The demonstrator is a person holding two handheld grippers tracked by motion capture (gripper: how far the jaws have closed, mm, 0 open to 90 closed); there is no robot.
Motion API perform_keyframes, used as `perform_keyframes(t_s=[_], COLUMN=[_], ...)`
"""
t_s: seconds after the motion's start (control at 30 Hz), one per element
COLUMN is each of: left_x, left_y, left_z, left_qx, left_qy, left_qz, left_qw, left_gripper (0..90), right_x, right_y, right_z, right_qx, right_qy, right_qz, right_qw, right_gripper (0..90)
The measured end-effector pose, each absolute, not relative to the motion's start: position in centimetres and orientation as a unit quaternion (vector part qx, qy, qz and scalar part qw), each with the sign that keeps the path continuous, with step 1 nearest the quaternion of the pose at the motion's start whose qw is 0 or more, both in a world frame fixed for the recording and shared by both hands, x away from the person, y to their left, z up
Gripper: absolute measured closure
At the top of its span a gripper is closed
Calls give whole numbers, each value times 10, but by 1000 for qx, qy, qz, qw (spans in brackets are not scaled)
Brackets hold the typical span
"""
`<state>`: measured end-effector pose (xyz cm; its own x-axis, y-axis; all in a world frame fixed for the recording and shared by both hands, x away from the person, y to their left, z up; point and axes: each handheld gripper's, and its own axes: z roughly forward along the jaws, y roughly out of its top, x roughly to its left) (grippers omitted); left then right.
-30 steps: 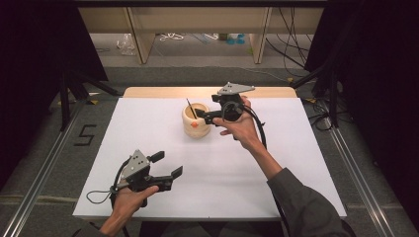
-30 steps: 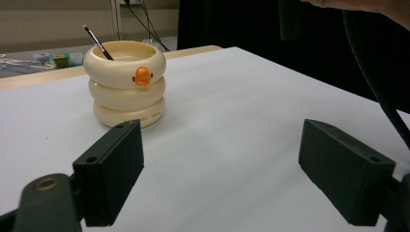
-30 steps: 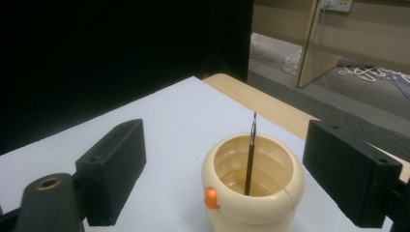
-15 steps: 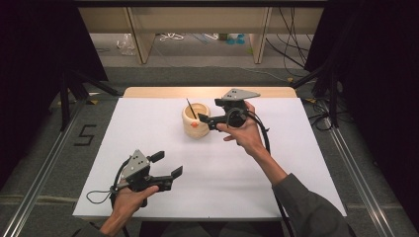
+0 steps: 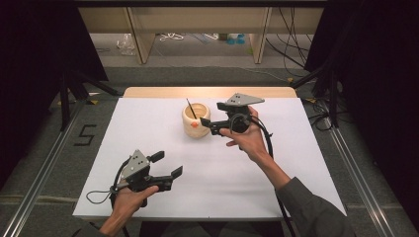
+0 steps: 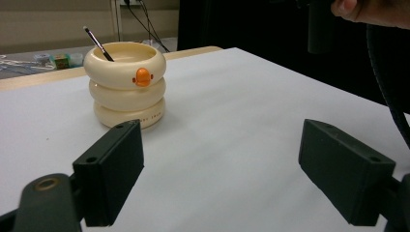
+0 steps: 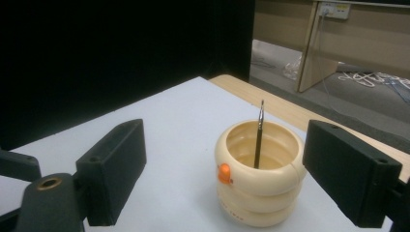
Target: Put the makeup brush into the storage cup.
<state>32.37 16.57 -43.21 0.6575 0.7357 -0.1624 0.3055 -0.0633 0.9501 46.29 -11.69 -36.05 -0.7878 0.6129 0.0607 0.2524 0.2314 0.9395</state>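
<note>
A cream ringed cup (image 5: pixel 196 121) with a thin dark brush (image 5: pixel 190 107) leaning inside stands near the middle of the far edge of the white tabletop (image 5: pixel 296 148). The right gripper (image 5: pixel 207 124) hovers just beside the cup, fingers spread and empty. The left gripper (image 5: pixel 165 165), fingers also spread, sits near the tabletop's near left corner, well apart from the cup.

This looks like a lab set up for recording, not a home or a shop. A plain white rectangular tabletop (image 5: pixel 296 163) stands on a grey carpeted floor (image 5: pixel 44 148) between black curtain screens (image 5: pixel 34 44) hung on either side. Metal floor rails (image 5: pixel 37 175) run along both sides of the table, and a taped black numeral 5 (image 5: pixel 85 135) marks the floor. Loose black cables (image 5: pixel 291 22) lie beneath pale wooden benches (image 5: pixel 197 19) at the back.
</note>
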Motion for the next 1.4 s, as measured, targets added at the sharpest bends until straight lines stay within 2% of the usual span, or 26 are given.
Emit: perform_keyframes(t_s=[0.13,0.53,0.63,0.67,0.8,0.87,0.97,1.03,1.27,1.3,1.4], left_x=[323,325,325,324,325,325,325,325,324,325,325], left_y=[167,164,163,161,168,170,170,163,162,166,167], left_z=[-432,-432,-432,-432,-431,-431,-431,-432,-433,-432,-432], left_qx=[715,698,694,689,727,734,725,689,685,705,708], left_qy=[364,365,369,367,332,334,351,374,380,367,362], left_qz=[181,193,191,176,176,188,195,191,189,193,196], left_qw=[569,585,588,600,575,560,559,591,592,575,574], left_gripper=[156,156,156,156,156,156,156,156,156,156,156], right_x=[460,443,438,438,435,433,427,425,417,414,412], right_y=[-120,-131,-135,-135,-141,-144,-151,-154,-163,-166,-168], right_z=[-363,-364,-363,-363,-365,-367,-370,-371,-375,-376,-376], right_qx=[286,287,288,288,289,292,292,293,299,299,303], right_qy=[765,761,760,760,758,757,758,755,750,749,747], right_qz=[557,562,563,563,566,565,560,563,568,567,568], right_qw=[153,147,149,149,149,150,161,164,163,166,166], right_gripper=[165,164,164,164,164,164,164,164,166,166,166])
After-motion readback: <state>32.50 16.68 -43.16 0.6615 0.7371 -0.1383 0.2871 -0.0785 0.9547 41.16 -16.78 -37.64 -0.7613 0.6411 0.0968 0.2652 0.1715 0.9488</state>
